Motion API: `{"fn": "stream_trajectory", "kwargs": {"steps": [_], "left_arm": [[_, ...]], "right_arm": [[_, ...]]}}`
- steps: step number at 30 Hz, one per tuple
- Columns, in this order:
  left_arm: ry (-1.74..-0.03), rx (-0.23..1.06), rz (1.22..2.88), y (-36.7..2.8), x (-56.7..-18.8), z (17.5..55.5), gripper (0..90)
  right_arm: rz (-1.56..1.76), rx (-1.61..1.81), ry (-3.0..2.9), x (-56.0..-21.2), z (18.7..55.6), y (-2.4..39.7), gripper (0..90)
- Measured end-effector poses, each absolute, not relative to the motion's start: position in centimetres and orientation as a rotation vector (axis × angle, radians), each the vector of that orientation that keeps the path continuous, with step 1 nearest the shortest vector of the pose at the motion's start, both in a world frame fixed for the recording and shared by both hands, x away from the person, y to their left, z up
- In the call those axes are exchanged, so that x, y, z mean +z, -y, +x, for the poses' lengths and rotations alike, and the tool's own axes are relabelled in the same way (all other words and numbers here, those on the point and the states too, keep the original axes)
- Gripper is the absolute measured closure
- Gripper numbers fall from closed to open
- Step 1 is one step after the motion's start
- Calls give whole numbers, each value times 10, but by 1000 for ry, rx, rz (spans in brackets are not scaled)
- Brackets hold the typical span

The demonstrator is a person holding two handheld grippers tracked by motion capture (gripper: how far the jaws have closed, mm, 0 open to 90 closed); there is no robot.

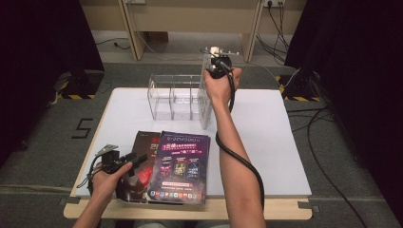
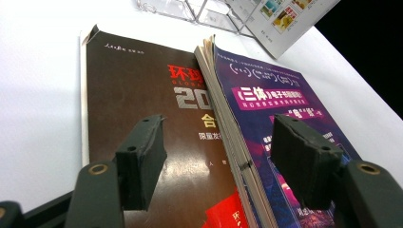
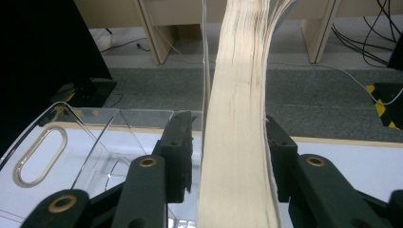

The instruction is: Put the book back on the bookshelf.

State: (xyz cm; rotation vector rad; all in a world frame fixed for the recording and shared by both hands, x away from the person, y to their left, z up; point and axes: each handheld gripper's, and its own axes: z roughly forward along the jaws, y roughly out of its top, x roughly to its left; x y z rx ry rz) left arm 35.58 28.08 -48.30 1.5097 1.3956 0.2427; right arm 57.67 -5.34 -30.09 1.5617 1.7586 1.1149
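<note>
Right tool (image 3: 228, 156) spreading around upright magazine (image 3: 237, 118) in clear rack (image 1: 173, 99): withdrawing straight, avoiding tipping. Left tool (image 2: 223, 161) spread, hovering over purple magazine (image 2: 280, 123).

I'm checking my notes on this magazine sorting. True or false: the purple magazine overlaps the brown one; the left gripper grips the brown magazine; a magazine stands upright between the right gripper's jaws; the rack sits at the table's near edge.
1. The purple magazine overlaps the brown magazine. True.
2. The left gripper grips the brown magazine. False: its jaws are open above both flat magazines.
3. An upright magazine stands between the right gripper's jaws. True; there is a gap beside the left pad.
4. The rack sits at the table's near edge. False: it stands at the far side.
</note>
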Motion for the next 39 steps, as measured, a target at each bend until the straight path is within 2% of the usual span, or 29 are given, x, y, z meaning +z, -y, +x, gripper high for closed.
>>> {"fn": "stream_trajectory", "kwargs": {"steps": [8,10,20,39], "left_arm": [[-1392,243,1513,-280,-483,356,354],[-1392,242,1515,-280,-483,356,353],[-1392,244,1515,-279,-483,356,353],[-1390,248,1516,-279,-482,355,351]], "right_arm": [[1552,1148,-1772,-300,572,56,588],[1521,1147,-1775,-301,569,57,531],[1484,1175,-1771,-300,554,60,457],[1427,1222,-1778,-304,523,67,423]]}}
